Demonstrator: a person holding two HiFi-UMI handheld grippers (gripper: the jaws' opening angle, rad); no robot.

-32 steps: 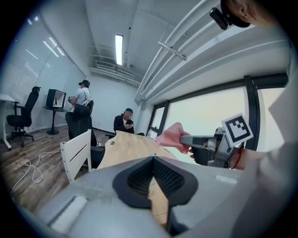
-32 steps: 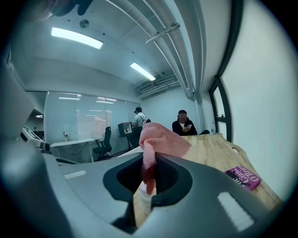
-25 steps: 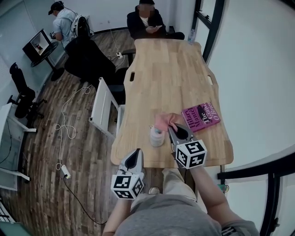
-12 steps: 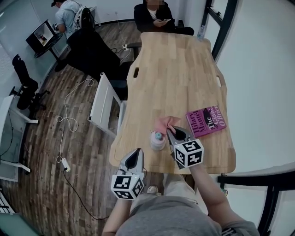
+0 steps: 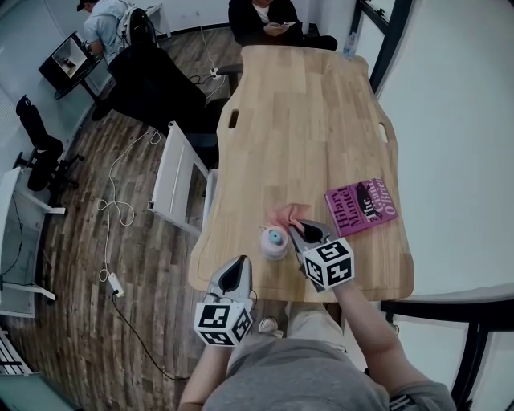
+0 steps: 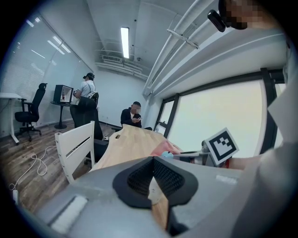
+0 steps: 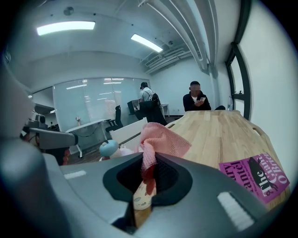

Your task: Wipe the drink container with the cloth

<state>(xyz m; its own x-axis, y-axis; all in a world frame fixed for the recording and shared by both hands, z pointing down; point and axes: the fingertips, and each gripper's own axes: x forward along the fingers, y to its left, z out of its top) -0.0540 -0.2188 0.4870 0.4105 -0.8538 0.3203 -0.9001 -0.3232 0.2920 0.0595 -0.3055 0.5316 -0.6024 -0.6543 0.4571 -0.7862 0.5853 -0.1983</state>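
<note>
- Pink cloth (image 5: 287, 215) is pinched in the right gripper (image 5: 299, 230), whose jaws are closed onto it; in the right gripper view the cloth (image 7: 160, 137) bunches up out of the jaws and flops forward.
- The drink container (image 5: 274, 242), a small pale bottle with a light blue cap, stands upright on the wooden desk (image 5: 305, 120) near its front edge.
- It stands just left of the right gripper and the cloth. Whether the cloth touches it cannot be told from the head view.
- In the right gripper view, the blue cap (image 7: 108, 148) shows to the left of the cloth, slightly apart from it.
- A magenta book (image 5: 363, 205) lies flat on the desk to the right of the right gripper.
- The left gripper (image 5: 236, 270) is held off the desk, below its front edge. Its jaws are pressed together with nothing between them.
- A white chair (image 5: 177, 177) stands beside the desk's left edge.
- A person in dark clothes (image 5: 261, 18) sits at the desk's far end.
</note>
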